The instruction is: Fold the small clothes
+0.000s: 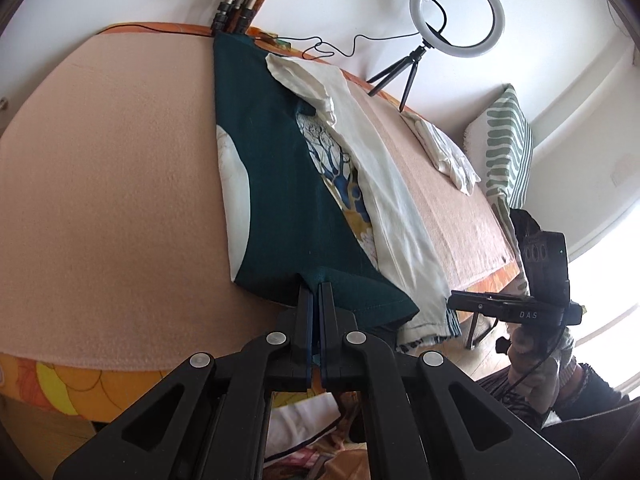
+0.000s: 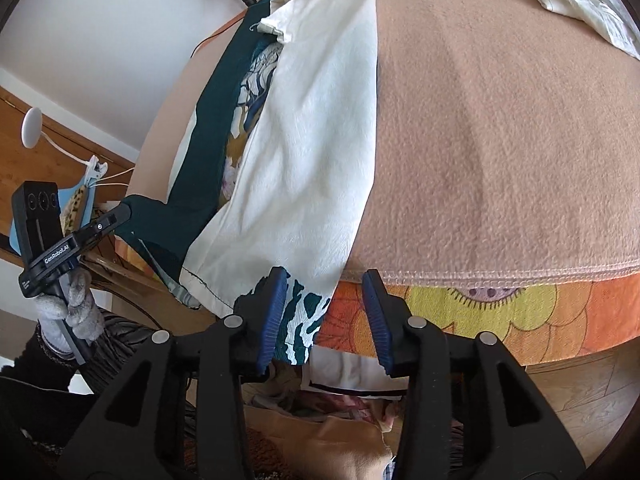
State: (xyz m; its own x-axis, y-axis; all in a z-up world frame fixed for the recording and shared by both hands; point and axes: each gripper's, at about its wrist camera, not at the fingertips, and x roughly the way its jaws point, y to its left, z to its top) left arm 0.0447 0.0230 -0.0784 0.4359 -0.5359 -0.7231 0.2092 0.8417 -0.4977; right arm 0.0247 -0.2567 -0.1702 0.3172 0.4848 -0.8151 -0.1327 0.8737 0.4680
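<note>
While your left gripper (image 1: 315, 286) is clenched on the near hem of the dark green garment (image 1: 276, 184), its long axis runs away from you over the beige blanket (image 1: 104, 184); your right gripper (image 2: 325, 304) hangs released, nearest the white shirt (image 2: 312, 140) edge.

Left gripper (image 1: 316, 286) black, two-fingered, jaws pressed together on near hem of dark teal garment with white lining and printed panel (image 1: 276, 184). Garment lies lengthwise on peach fleece blanket (image 1: 104, 184) over bed. Long cream-white cloth (image 1: 380, 168) overlaps its right side. Folded white cloth pile (image 1: 444, 148) farther right. Ring light on small black tripod (image 1: 456, 12) beyond far edge. Green-striped white cushion (image 1: 508, 144) at right. Right gripper (image 1: 516, 306) at right edge, side-on; jaw state unclear.
</note>
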